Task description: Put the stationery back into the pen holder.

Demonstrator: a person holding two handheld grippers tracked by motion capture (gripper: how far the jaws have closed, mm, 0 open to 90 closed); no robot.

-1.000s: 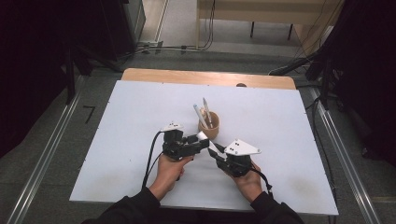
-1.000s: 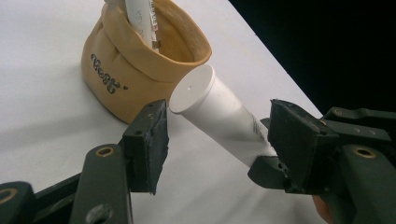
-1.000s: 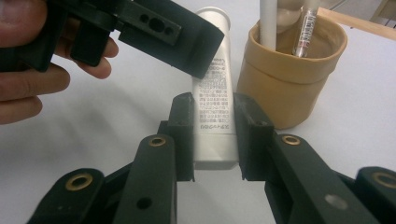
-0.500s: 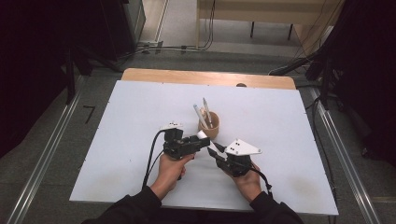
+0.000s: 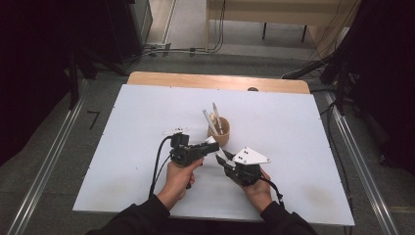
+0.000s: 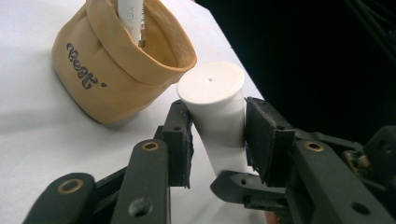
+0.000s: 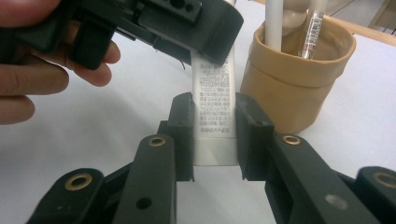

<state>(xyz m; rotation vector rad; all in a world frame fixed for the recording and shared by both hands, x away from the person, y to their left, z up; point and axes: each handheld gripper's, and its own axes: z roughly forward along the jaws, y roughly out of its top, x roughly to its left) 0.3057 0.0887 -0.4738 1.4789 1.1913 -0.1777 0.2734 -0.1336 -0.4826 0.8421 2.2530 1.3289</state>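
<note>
Tube (image 6: pixel 217 109), clamped by right gripper (image 7: pixel 215 135), left gripper (image 6: pixel 217 140) closing

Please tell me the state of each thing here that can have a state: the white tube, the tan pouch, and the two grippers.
White tube: cap on, held off the table at both ends.
Tan pouch: upright, open, rim folded down, pens inside.
Left gripper: jaws just closing around the tube's cap end.
Right gripper: shut on the tube's flat end.

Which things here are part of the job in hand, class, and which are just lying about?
In the job:
white tube, held at its flat end by the right claw
left claw, whose jaws have just been closing round the tube's cap

Lying about:
tan pouch
pens standing in it
</note>
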